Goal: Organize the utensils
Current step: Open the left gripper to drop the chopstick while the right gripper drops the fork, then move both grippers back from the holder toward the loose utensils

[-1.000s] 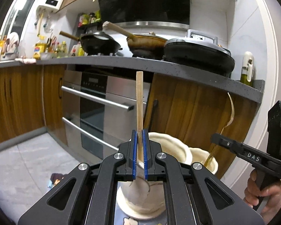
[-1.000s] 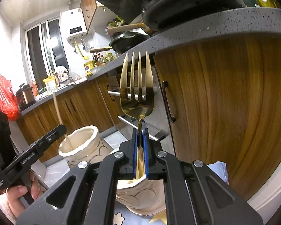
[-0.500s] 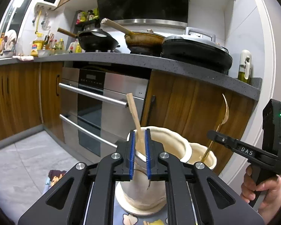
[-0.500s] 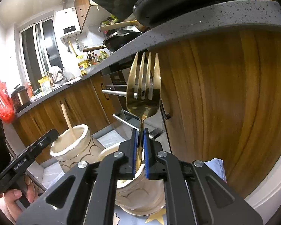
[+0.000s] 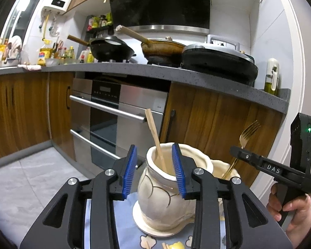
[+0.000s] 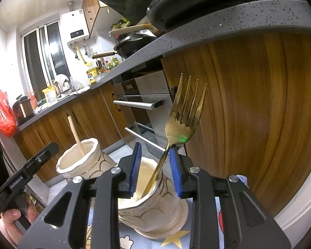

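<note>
In the left wrist view my left gripper [image 5: 154,166] has its jaws opening, blue pads apart on either side of the mouth of a cream vase [image 5: 161,197]. A wooden chopstick [image 5: 154,132] stands in that vase, leaning left, free of both pads. In the right wrist view my right gripper [image 6: 155,167] has its jaws opening over a second cream vase [image 6: 163,211]. A gold fork [image 6: 183,114] stands in it, tines up, leaning right with its neck by the right pad. Each view shows the other gripper [image 5: 259,164] [image 6: 31,166] held in a hand.
Both vases sit on saucers on a blue patterned cloth [image 6: 124,242], close below a grey counter edge [image 5: 217,83]. Wooden cabinet doors [image 6: 259,114] and an oven with steel handles [image 5: 114,110] stand right behind. Loose chopstick ends [image 5: 164,245] lie on the cloth.
Both grippers went from shut to open. The chopstick and the fork were let go, slid lower into their vases and tipped to lean on the rims.
</note>
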Motion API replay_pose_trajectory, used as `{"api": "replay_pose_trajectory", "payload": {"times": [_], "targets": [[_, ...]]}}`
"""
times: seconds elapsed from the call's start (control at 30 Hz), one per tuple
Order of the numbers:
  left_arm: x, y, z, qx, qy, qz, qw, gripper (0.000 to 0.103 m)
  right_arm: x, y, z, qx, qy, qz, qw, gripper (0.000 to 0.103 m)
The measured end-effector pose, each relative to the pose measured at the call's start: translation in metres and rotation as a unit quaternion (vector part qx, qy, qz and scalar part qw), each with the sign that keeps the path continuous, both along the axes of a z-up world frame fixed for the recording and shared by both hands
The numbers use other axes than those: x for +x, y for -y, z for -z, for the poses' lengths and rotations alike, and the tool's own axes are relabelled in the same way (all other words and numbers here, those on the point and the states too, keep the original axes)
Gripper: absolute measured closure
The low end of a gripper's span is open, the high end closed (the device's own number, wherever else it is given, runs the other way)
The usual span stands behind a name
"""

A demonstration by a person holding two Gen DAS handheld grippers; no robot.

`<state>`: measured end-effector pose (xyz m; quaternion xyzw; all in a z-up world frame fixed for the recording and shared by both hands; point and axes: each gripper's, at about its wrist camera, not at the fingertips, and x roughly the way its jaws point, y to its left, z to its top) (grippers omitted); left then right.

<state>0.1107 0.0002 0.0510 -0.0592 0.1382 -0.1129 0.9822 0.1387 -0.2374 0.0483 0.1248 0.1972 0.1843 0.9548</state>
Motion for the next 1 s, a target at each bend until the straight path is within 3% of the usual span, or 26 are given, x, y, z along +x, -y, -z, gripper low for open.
{"api": "replay_pose_trajectory", "payload": {"times": [0.13,0.2,0.3,0.37,0.43,0.57,0.67,0.77,1.0], "targets": [[-0.004,-0.002,0.0,0.001,0.004,-0.002,1.0,0.056,-0.002,-0.001,0.0,-0.001,0.003,-0.001,1.0,0.068],[-0.006,-0.003,0.0,0.005,0.006,-0.006,1.0,0.056,-0.004,-0.002,0.0,-0.005,0.006,0.0,1.0,0.064],[-0.01,-0.006,0.0,0.008,0.006,-0.011,0.9999,0.051,-0.009,-0.002,-0.001,-0.01,0.011,0.003,1.0,0.049],[-0.013,-0.009,0.0,0.008,0.006,-0.015,0.9998,0.046,-0.012,-0.002,-0.002,-0.016,0.013,0.009,1.0,0.032],[-0.02,-0.012,0.002,0.007,0.007,-0.025,0.9996,0.031,-0.015,-0.001,-0.001,-0.022,0.011,0.014,1.0,0.027],[-0.033,-0.016,0.006,0.014,-0.005,-0.04,0.9991,0.026,-0.022,0.002,0.005,-0.019,-0.012,0.022,1.0,0.009],[-0.045,-0.019,0.01,0.017,-0.018,-0.05,0.9984,0.024,-0.03,0.007,0.007,-0.012,-0.023,0.033,0.999,0.005],[-0.057,-0.021,0.014,0.022,-0.025,-0.058,0.9977,0.015,-0.044,0.009,0.004,-0.008,-0.02,0.044,0.999,0.005],[-0.085,-0.015,0.021,0.045,-0.047,-0.064,0.9958,0.015,-0.083,0.005,0.011,-0.038,-0.008,0.056,0.998,0.005]]}}
